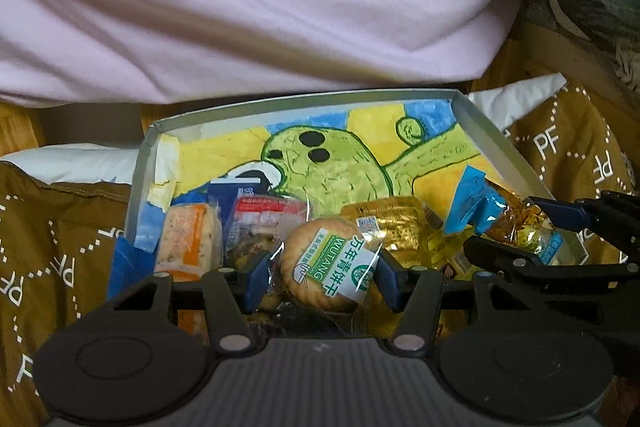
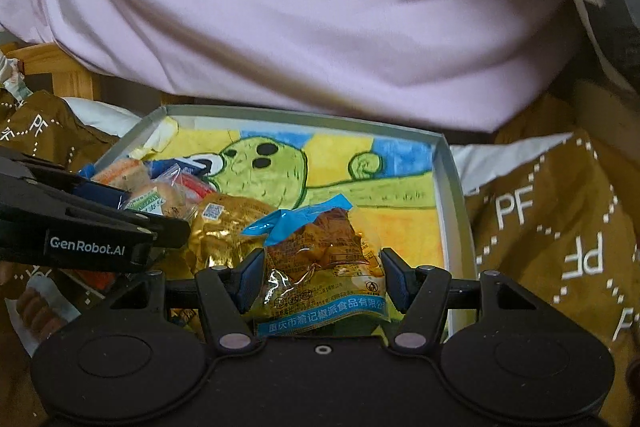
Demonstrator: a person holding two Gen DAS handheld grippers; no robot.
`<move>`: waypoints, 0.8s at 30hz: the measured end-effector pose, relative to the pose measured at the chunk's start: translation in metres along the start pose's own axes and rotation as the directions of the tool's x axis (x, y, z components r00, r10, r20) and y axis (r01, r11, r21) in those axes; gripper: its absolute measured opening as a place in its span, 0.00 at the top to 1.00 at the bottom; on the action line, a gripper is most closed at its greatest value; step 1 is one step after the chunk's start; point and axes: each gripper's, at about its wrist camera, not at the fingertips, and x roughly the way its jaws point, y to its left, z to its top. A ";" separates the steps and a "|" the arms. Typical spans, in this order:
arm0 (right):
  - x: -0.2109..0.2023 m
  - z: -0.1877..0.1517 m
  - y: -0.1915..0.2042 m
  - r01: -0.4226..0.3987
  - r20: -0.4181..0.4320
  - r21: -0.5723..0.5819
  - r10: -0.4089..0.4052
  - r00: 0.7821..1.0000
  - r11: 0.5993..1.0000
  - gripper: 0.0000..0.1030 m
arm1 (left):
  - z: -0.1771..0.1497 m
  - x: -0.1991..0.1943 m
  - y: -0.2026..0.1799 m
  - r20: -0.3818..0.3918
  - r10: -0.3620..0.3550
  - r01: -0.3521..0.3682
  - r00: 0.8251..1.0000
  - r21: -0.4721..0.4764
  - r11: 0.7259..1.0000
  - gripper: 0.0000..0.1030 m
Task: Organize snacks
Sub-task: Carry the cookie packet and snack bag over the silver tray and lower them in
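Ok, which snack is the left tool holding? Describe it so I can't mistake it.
Look in the grey box lined with a green cartoon drawing. At its near edge, between the left tool's blue pads, sits a round biscuit in clear wrap. Only it has a green-and-white WUTANG label.

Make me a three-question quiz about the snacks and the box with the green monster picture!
1. Where is the gold packet?
A. inside the box
B. on the brown cloth
C. on the pink fabric

2. What colour is the label on the round biscuit?
A. red
B. green
C. purple

3. What is the right hand-held gripper doing?
A. open, holding nothing
B. shut on the blue-topped snack bag
C. shut on a box wall

Answers: 1 A, it lies on the drawing. 2 B, green with white writing. 3 B, the bag sits pinched between its fingers.
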 end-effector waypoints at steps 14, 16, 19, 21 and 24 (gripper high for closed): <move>0.003 -0.006 0.003 -0.016 -0.031 0.007 0.017 0.999 1.000 0.36 | -0.003 0.000 -0.001 -0.002 0.007 -0.007 1.000 0.010 1.000 0.41; 0.004 -0.007 0.003 -0.020 -0.043 0.010 0.021 0.999 1.000 0.33 | -0.004 0.001 0.000 -0.012 0.011 -0.011 1.000 0.017 1.000 0.39; 0.005 -0.008 0.002 -0.014 -0.053 0.022 0.015 0.998 1.000 0.26 | -0.005 -0.001 -0.001 -0.012 0.009 -0.009 1.000 0.022 1.000 0.37; 0.005 -0.009 0.001 -0.009 -0.053 0.035 0.011 0.999 0.999 0.25 | -0.004 -0.002 -0.001 -0.017 0.016 -0.015 1.000 0.024 1.000 0.35; 0.003 -0.008 -0.003 -0.003 -0.052 0.056 0.006 0.999 0.998 0.20 | -0.003 -0.003 0.001 -0.025 0.009 -0.009 1.000 0.003 1.000 0.33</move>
